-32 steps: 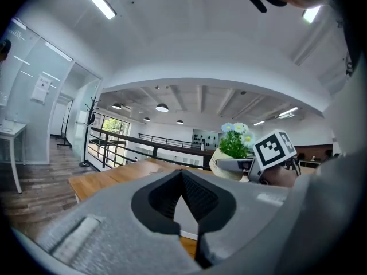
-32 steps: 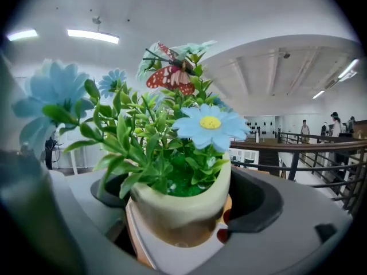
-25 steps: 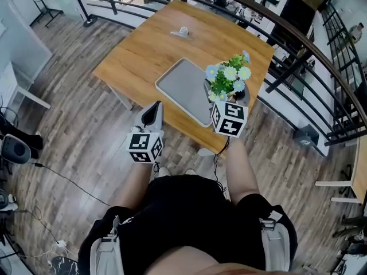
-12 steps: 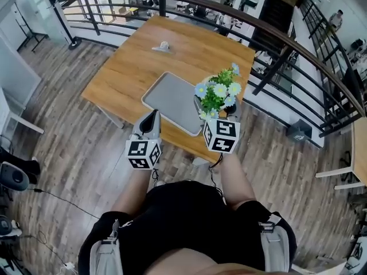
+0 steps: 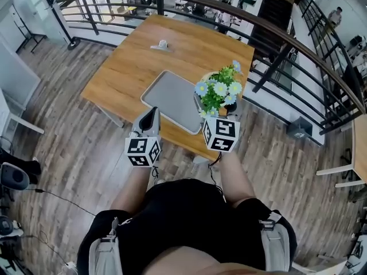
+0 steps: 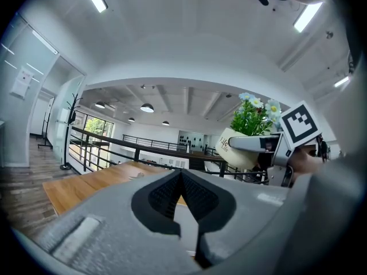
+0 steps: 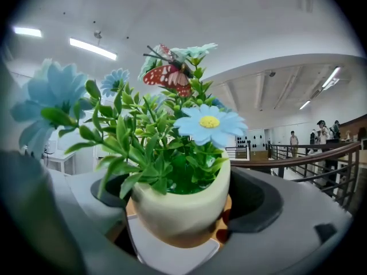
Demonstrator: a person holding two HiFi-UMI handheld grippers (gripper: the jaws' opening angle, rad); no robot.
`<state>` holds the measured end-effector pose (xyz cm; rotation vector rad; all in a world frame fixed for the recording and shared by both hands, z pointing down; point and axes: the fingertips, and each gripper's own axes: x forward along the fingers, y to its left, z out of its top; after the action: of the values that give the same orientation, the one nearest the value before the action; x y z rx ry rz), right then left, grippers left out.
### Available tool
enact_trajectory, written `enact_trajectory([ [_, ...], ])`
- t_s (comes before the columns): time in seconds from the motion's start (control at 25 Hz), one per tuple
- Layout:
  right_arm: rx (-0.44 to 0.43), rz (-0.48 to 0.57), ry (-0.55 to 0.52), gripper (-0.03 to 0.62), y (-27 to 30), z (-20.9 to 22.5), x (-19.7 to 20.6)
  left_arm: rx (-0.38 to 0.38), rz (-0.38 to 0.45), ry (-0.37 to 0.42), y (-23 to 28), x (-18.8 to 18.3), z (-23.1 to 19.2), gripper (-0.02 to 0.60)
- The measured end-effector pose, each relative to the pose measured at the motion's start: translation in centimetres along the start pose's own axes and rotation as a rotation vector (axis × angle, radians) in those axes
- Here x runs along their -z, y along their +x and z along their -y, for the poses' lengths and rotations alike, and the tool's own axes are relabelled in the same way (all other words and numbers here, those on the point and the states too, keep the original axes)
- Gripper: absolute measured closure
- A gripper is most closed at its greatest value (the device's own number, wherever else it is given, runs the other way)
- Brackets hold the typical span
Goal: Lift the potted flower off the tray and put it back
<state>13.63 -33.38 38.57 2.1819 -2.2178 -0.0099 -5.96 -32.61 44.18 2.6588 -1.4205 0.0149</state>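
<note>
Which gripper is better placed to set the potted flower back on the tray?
Right. The right gripper is shut on the potted flower, holding it in the air near the tray. The left gripper is shut, empty, and by the table's near edge.

Your left gripper (image 6: 182, 177) has its jaws pressed together on nothing, the wooden worktop (image 6: 80, 185) lies beyond them, and up to the right your right gripper (image 6: 255, 144) clasps the potted flower (image 6: 239, 151).

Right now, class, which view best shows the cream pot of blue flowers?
Right gripper view: the cream pot of blue flowers fills the frame. Head view shows mainly blooms; left gripper view, a small side glimpse.
</note>
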Motion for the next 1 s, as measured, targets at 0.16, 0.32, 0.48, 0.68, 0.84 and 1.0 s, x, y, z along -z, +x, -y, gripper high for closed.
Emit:
enact_trajectory([
  [0.16, -0.014, 0.014, 0.0, 0.079, 0.8, -0.2, 0.1, -0.008, -0.011, -0.007, 0.1, 0.2, -0.5, 0.569],
  [0.32, -0.038, 0.024, -0.011, 0.079, 2.3, -0.9, 0.7, -0.027, -0.017, -0.014, 0.0, 0.4, -1.3, 0.569],
  [0.48, -0.066, 0.033, 0.012, 0.079, 4.1, -1.5, 1.8, -0.049, -0.018, -0.015, -0.5, 0.4, -1.8, 0.569],
  [0.68, -0.099, 0.004, 0.03, 0.079, 6.9, -2.6, 4.7, -0.093, -0.024, -0.015, -1.3, 0.5, -3.3, 0.569],
  [0.84, -0.108, -0.053, 0.036, 0.079, 8.3, -2.9, 8.6, -0.131, -0.025, -0.006, -2.1, 0.6, -4.2, 0.569],
  [1.0, -0.127, -0.127, 0.033, 0.079, 8.9, -3.9, 13.0, -0.171, -0.033, -0.007, -3.4, 0.8, -5.2, 0.569],
])
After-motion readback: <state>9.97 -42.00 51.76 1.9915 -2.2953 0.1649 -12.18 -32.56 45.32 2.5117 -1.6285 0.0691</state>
